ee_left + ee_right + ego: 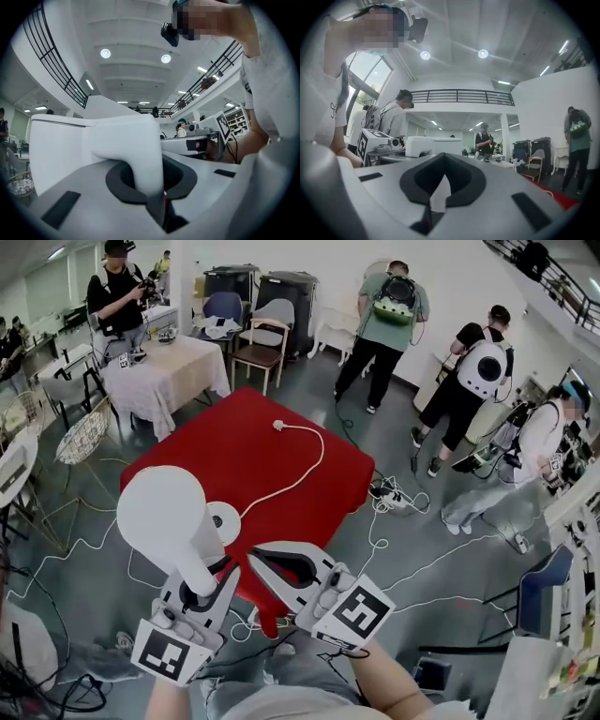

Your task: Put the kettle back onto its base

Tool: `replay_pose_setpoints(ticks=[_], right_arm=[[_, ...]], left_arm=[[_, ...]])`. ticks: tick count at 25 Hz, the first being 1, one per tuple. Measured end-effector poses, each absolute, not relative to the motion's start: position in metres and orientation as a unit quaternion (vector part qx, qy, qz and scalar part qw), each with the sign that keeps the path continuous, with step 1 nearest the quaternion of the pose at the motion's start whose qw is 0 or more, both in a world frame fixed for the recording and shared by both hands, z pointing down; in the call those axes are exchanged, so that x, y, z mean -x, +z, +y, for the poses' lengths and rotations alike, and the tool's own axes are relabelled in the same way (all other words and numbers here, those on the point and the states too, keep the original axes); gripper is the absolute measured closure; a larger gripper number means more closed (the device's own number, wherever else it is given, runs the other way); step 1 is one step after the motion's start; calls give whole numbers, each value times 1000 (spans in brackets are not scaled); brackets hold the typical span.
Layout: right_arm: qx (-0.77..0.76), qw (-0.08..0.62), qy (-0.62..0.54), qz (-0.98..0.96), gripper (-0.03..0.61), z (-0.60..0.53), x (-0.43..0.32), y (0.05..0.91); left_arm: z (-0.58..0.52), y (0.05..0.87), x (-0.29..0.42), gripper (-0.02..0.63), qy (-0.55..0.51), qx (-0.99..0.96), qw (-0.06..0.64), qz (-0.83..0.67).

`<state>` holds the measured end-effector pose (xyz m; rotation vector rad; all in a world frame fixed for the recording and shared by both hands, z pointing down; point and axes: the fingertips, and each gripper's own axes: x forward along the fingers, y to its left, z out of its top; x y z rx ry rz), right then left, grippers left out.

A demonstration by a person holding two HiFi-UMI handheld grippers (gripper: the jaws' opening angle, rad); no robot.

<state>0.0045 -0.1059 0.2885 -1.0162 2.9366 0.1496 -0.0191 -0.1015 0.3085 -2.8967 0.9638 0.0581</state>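
My left fingers [225, 589] are clenched on the handle of the white plastic kettle [164, 514], held over the red desk's [244, 442] near-left edge; its round white base [226, 522] lies just right, below; my right fingers [314, 563] are closed, empty

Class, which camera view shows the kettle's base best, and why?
The head view: it alone shows the round white base on the red table, partly hidden behind the kettle. The left gripper view and right gripper view look across the room and show none of it.
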Motion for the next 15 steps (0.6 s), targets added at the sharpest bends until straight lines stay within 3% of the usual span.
replay_pose_setpoints(ticks=[15], right_arm=[[277,25,43,960,571,-133,-52,302]], left_arm=[[-156,347,-31,566,17,929,45,367]])
